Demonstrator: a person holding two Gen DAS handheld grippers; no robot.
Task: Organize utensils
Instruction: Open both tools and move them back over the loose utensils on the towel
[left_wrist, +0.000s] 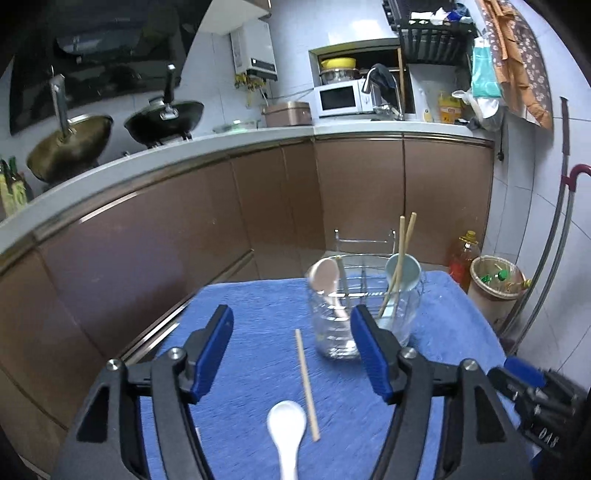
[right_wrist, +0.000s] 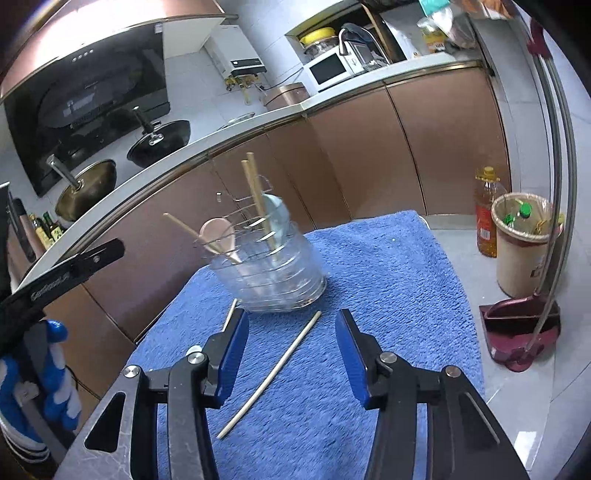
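A clear holder (left_wrist: 334, 332) (right_wrist: 273, 277) with a wire rack stands on the blue towel (left_wrist: 258, 314) (right_wrist: 369, 295). It holds a pink spoon (left_wrist: 325, 277) (right_wrist: 218, 232), a pale blue spoon (left_wrist: 402, 269) (right_wrist: 277, 218) and chopsticks (left_wrist: 400, 243) (right_wrist: 255, 192). A loose chopstick (left_wrist: 306, 384) and a white spoon (left_wrist: 286, 428) lie on the towel between my left gripper's fingers. My left gripper (left_wrist: 291, 350) is open. My right gripper (right_wrist: 291, 350) is open above another loose chopstick (right_wrist: 273, 373).
Brown cabinets (left_wrist: 184, 236) and a counter with woks (left_wrist: 166, 114) run behind the table. A bin (right_wrist: 524, 243), an oil bottle (right_wrist: 487, 214) and a dustpan (right_wrist: 517, 328) stand on the floor at the right.
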